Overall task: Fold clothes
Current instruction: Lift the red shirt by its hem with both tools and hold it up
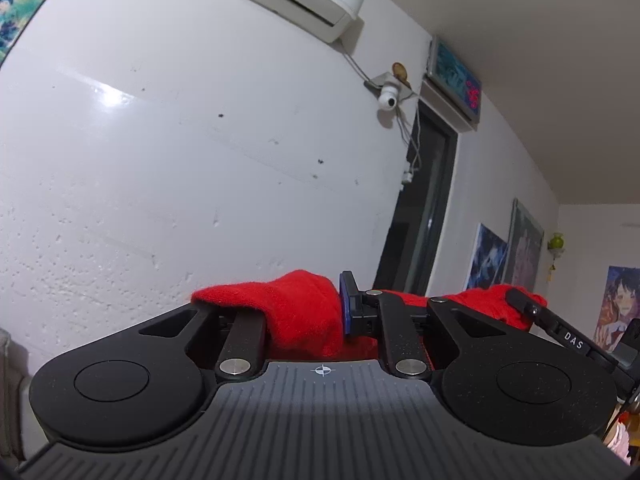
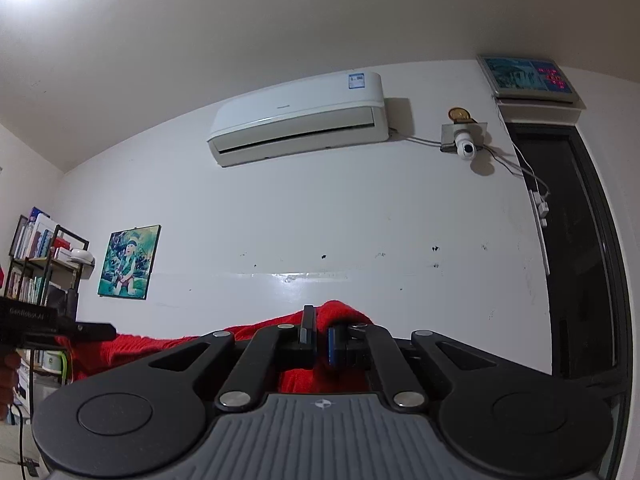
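A red knitted garment (image 1: 296, 308) is held up in the air, level with the wall. In the left wrist view my left gripper (image 1: 316, 304) is shut on a thick bunch of it. The cloth covers the left finger, and only the blue-padded right finger (image 1: 347, 304) shows. The red cloth stretches right to my right gripper (image 1: 524, 306). In the right wrist view my right gripper (image 2: 319, 334) is shut on a fold of the garment (image 2: 344, 316). From there the cloth runs left to my left gripper (image 2: 96, 332).
A white wall with an air conditioner (image 2: 300, 116) fills both views. A small camera (image 2: 466, 146) and a dark doorway (image 2: 576, 248) are to the right. A bookshelf (image 2: 40, 264) and a framed picture (image 2: 129, 262) stand at the left. Posters (image 1: 620, 304) hang on the far right wall.
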Motion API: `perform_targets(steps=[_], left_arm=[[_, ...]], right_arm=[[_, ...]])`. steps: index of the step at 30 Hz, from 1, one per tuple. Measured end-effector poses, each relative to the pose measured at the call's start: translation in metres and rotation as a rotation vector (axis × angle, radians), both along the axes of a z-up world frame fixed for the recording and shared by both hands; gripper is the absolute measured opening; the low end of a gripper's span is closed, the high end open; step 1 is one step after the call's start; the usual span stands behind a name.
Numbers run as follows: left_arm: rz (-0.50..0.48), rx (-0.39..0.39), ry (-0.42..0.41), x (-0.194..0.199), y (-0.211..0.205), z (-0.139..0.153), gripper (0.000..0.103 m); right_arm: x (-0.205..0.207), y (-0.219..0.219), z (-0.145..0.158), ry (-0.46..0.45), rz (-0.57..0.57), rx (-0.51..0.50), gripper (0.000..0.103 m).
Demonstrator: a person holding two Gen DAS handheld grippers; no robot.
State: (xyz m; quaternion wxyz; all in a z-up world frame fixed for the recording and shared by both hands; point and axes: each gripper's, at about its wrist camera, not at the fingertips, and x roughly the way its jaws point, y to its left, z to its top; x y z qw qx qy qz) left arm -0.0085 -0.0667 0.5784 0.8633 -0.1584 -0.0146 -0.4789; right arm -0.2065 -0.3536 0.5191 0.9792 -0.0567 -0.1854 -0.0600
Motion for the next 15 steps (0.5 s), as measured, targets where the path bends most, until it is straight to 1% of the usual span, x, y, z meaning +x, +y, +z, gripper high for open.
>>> perform_targets(steps=[2, 4, 9, 12, 15], left_arm=[[0.023, 0.008, -0.031, -0.011, -0.002, 0.000, 0.016], [0.039, 0.010, -0.051, -0.018, -0.003, -0.001, 0.015], [0.038, 0.002, -0.094, -0.036, 0.003, -0.002, 0.014], [0.042, -0.001, -0.107, -0.041, 0.005, -0.001, 0.014], [0.052, 0.008, -0.105, -0.038, 0.004, -0.002, 0.014]], right_arm=[[-0.005, 0.001, 0.001, -0.003, -0.008, -0.006, 0.004], [-0.009, 0.000, 0.003, 0.006, -0.004, 0.013, 0.004], [-0.019, -0.008, 0.008, 0.004, 0.022, 0.045, 0.005], [-0.021, -0.011, 0.009, 0.002, 0.048, 0.055, 0.004], [-0.012, -0.015, 0.006, 0.009, 0.051, 0.054, 0.004]])
